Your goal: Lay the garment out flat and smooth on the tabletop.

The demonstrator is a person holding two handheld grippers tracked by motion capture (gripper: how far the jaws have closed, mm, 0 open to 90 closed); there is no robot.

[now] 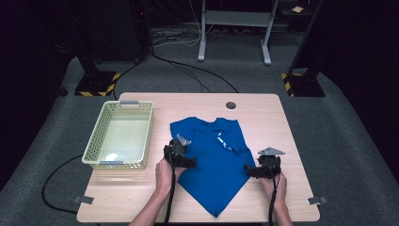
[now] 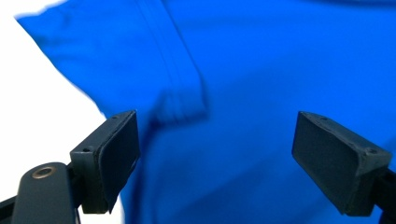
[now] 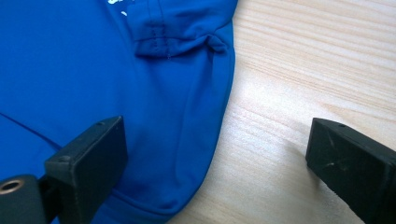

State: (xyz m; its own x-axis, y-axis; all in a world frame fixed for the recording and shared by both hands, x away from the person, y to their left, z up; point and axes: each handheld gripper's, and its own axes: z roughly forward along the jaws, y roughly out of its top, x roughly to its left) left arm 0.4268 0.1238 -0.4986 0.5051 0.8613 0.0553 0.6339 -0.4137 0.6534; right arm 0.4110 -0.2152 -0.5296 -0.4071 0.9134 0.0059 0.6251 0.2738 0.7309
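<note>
Grey carpet (image 1: pixel 343 141) and dark stands surround my pale wooden table (image 1: pixel 263 106), cables trailing across the floor behind it. On the wood lies a blue shirt (image 1: pixel 216 165), spread flat between my two grippers. My left gripper (image 1: pixel 181 157) hovers with jaws spread wide over the shirt's edge; my right gripper (image 1: pixel 263 170) is likewise spread, one jaw over cloth, the other over bare wood. Beyond my left fingers (image 2: pixel 119 149) sits an empty cream basket (image 1: pixel 94 141)
</note>
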